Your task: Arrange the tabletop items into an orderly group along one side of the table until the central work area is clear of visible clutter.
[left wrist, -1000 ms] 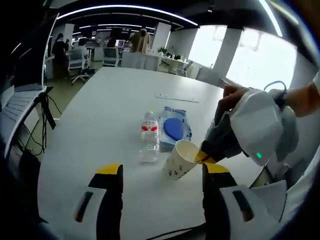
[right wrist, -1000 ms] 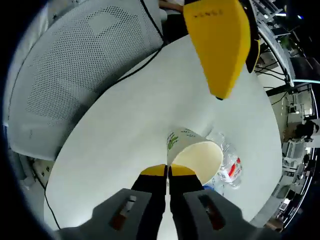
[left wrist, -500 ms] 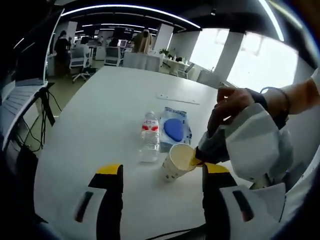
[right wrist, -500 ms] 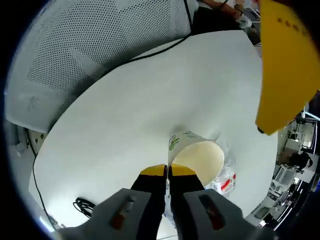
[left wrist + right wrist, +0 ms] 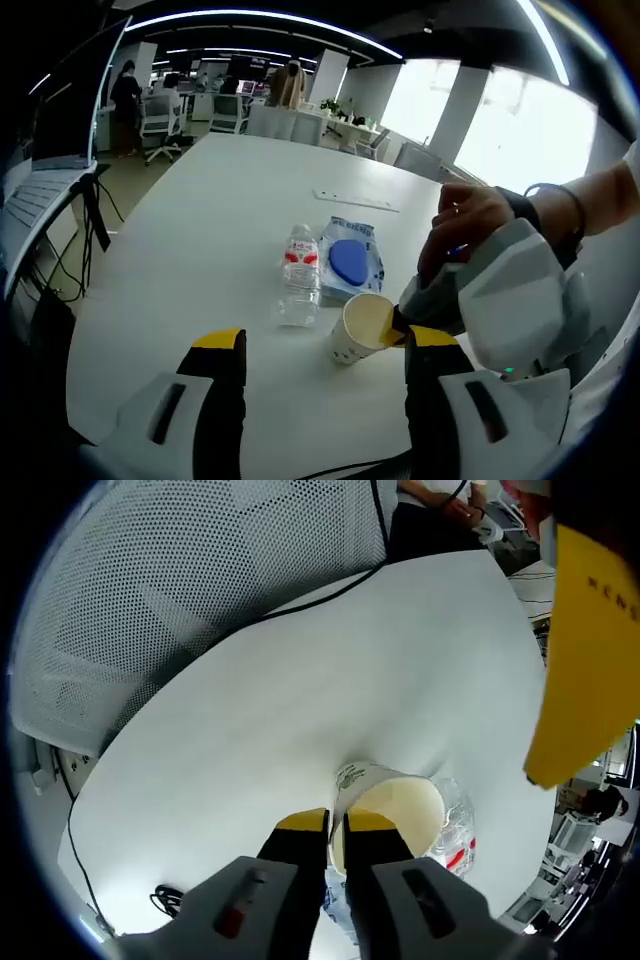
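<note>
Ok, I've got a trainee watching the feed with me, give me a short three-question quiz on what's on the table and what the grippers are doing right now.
1. True or false: the right gripper is shut on the rim of the paper cup.
2. Multiple choice: the water bottle is A) standing upright, B) lying on its side, C) inside the cup.
3. Fill in: the left gripper is ____ and holds nothing.

Key: 1 true; 2 A; 3 open.

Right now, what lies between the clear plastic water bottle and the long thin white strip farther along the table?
In the left gripper view, only bare white tabletop lies between the clear plastic water bottle and the thin white strip.
</note>
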The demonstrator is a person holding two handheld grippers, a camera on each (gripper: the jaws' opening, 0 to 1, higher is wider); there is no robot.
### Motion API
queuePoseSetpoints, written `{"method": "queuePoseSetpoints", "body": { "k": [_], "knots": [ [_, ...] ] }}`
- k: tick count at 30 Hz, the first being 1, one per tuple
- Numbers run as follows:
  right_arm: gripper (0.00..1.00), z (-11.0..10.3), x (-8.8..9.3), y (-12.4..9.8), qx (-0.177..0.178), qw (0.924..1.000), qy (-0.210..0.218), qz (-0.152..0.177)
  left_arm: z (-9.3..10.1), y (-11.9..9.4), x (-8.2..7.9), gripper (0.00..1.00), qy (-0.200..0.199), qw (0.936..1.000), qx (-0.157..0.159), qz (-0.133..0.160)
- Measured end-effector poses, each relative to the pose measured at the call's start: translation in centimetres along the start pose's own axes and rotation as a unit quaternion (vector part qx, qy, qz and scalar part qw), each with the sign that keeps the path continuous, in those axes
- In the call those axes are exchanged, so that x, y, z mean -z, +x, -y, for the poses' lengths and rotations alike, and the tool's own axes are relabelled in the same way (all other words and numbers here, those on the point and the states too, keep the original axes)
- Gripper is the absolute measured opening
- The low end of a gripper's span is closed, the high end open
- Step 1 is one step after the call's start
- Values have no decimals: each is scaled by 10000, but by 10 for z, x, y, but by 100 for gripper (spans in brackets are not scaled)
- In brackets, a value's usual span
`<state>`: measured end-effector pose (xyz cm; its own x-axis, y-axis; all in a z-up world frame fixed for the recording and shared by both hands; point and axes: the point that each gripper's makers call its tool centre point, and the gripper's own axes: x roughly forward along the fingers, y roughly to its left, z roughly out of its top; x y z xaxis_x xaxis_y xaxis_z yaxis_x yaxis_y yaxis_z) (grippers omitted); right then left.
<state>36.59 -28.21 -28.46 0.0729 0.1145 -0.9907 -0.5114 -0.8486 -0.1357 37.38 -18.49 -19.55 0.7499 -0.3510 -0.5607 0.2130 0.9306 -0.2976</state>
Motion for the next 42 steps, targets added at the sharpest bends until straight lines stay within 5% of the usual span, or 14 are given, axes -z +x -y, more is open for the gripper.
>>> {"method": "queuePoseSetpoints", "body": {
  "k": [32, 42],
  "knots": [
    [0, 16, -25, 1, 165, 9990, 111, 401, -9, -4, -1, 65, -62, 9999, -77, 51],
    [9, 14, -27, 2, 170, 9987, 144, 457, -10, -5, -1, 65, -79, 9999, -93, 52]
  ]
}}
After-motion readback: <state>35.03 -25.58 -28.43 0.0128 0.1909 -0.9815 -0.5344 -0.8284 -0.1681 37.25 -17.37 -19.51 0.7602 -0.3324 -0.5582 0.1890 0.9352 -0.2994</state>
